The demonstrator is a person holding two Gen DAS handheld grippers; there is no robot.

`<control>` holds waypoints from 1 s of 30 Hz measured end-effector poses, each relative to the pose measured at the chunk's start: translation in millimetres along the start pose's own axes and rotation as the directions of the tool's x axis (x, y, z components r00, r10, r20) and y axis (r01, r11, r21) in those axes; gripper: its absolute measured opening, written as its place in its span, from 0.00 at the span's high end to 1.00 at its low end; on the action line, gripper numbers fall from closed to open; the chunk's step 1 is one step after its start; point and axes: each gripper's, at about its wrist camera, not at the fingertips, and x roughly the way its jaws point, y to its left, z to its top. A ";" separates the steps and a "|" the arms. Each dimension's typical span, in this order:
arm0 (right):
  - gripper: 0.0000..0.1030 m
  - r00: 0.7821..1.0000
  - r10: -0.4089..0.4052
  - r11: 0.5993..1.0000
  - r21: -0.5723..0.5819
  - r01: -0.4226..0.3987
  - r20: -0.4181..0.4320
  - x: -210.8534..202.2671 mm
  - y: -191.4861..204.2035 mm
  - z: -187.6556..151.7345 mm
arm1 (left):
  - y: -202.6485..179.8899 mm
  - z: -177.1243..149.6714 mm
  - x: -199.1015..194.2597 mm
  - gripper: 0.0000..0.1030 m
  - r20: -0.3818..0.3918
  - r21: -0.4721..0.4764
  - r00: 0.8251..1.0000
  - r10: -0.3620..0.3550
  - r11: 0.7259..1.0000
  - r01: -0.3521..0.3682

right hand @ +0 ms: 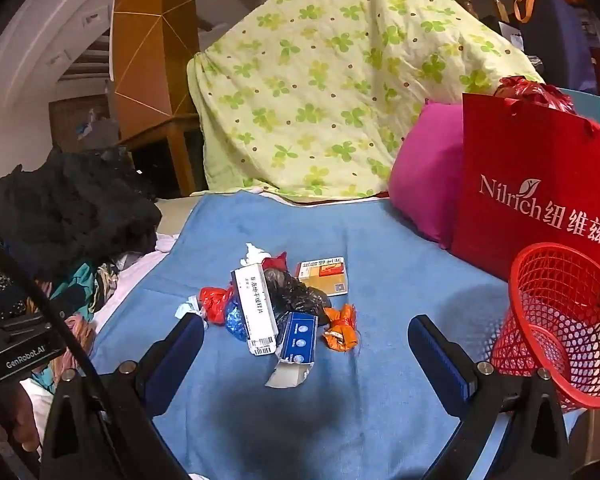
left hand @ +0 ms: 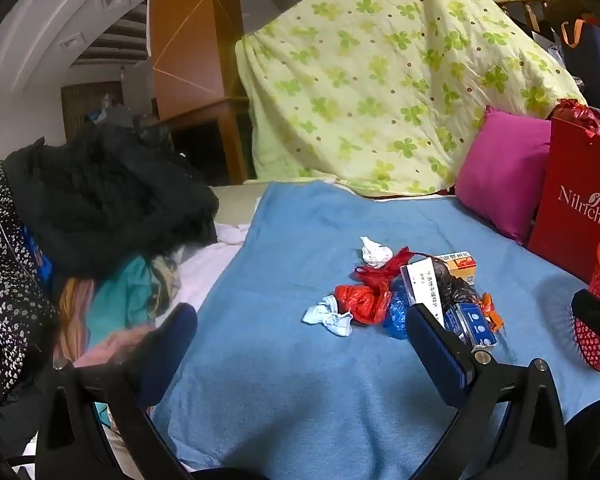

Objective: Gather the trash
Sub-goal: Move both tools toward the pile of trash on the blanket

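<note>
A heap of trash lies on a blue blanket (right hand: 380, 248): a white carton (right hand: 256, 312), a blue carton (right hand: 298, 340), an orange-and-white box (right hand: 326, 278), an orange wrapper (right hand: 342, 326), a black plastic bag (right hand: 296, 294), red plastic bags (left hand: 364, 300), a blue bag (left hand: 396, 314) and crumpled tissues (left hand: 374, 252) (left hand: 330, 316). A red mesh basket (right hand: 560, 320) stands to the right of the heap. My left gripper (left hand: 302, 344) is open, short of the heap. Also open, my right gripper (right hand: 306, 356) hovers with the blue carton's torn end between its fingers, untouched.
A red paper gift bag (right hand: 536, 200) and a magenta pillow (right hand: 424, 192) stand behind the basket. A green-flowered quilt (right hand: 328, 92) rises at the back. Dark clothes (left hand: 112, 196) are piled on the left. The left gripper's body (right hand: 16, 344) shows at the right wrist view's left edge.
</note>
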 end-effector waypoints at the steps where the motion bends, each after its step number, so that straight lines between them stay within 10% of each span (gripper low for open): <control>1: 0.00 1.000 0.006 1.000 -0.001 -0.006 -0.005 -0.9 -2.2 1.8 | 0.1 -0.7 0.2 0.00 -0.001 0.002 1.000 0.001 1.000 -0.001; 30: 0.00 0.998 0.025 0.999 0.040 -0.023 -0.057 34.7 -8.3 -13.2 | -7.1 -17.8 26.3 0.00 -0.068 0.030 0.998 -0.004 1.000 0.006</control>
